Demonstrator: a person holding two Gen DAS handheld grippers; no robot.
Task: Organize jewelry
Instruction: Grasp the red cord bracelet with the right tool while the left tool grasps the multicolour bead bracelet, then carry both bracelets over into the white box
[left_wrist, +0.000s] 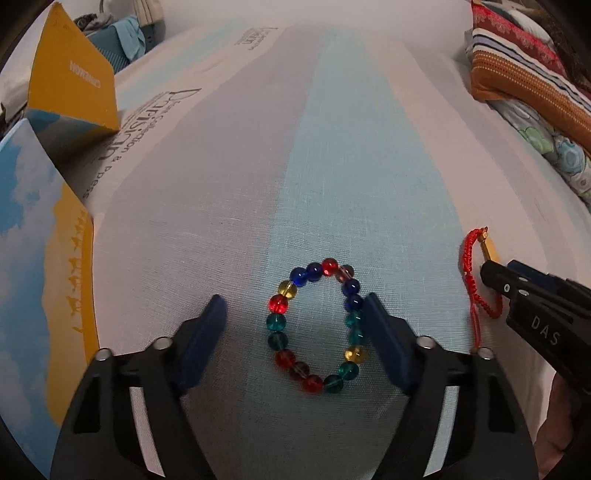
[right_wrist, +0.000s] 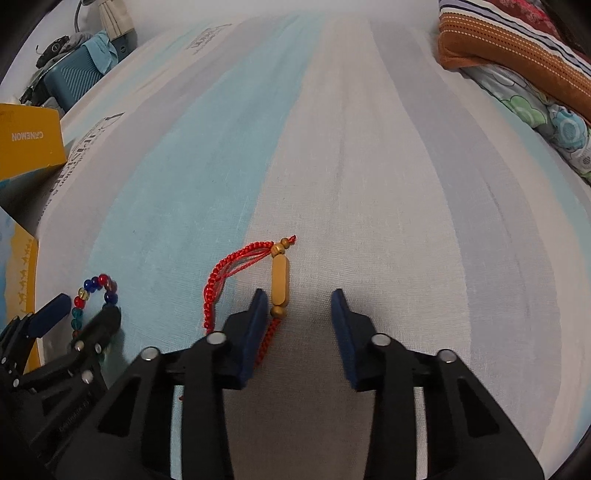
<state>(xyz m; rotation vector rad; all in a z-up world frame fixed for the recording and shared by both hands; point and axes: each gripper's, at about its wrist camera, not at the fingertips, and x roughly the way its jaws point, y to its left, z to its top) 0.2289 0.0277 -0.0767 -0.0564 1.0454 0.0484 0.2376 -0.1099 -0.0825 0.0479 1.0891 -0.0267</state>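
A home bedroom: striped bedsheet (left_wrist: 332, 147), folded patterned bedding (left_wrist: 524, 74) stacked at its edge, clothes (right_wrist: 92, 44) piled beyond.

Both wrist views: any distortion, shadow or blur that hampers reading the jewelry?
Left wrist view: strong fisheye bowing and dark corners, yet the beaded bracelet is sharp; soft shadow beneath the left gripper. Right wrist view: same bowing, grey shadow under the right gripper, red cord bracelet crisp.

A bed covered by a sheet (left_wrist: 332, 147) striped in pale blue, grey and white is shown. On it are laid a multicoloured bead bracelet (left_wrist: 317, 328), a red cord bracelet (right_wrist: 251, 280), a yellow-and-blue box (left_wrist: 70, 92) and folded textiles (right_wrist: 517, 62).
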